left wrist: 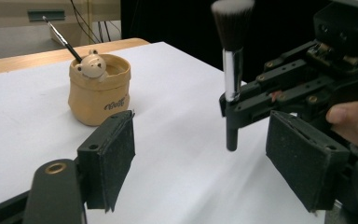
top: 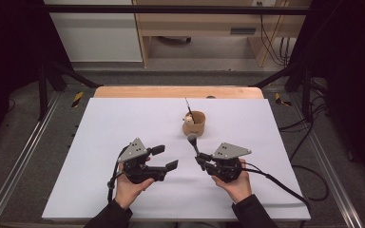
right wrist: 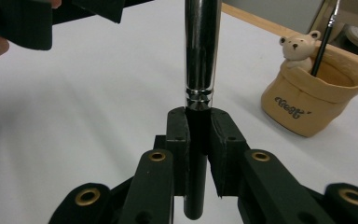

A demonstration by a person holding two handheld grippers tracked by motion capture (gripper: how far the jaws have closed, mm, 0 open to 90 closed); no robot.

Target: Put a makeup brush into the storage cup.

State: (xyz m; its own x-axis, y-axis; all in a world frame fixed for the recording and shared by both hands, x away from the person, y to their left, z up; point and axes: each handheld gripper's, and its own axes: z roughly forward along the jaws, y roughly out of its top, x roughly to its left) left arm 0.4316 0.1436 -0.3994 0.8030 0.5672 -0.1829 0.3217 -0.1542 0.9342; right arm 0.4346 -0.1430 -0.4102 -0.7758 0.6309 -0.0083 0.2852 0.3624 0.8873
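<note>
A makeup brush (top: 193,142) with a dark bristle head, silver ferrule (right wrist: 200,46) and black handle stands upright in my right gripper (top: 201,159), which is shut on the handle (right wrist: 196,135). In the left gripper view the brush (left wrist: 231,70) rises ahead, just past my right jaw pad. My left gripper (top: 165,157) is open and empty, its pads (left wrist: 116,158) wide apart, a short way left of the brush. A tan cup (top: 193,123) with a small bear figure (right wrist: 299,46) holds a thin black brush (left wrist: 60,37), behind both grippers.
A white board (top: 123,123) covers the wooden table (top: 171,91). Black cables (top: 285,187) trail off the right gripper over the board's right front corner. Frame posts and floor cables surround the table.
</note>
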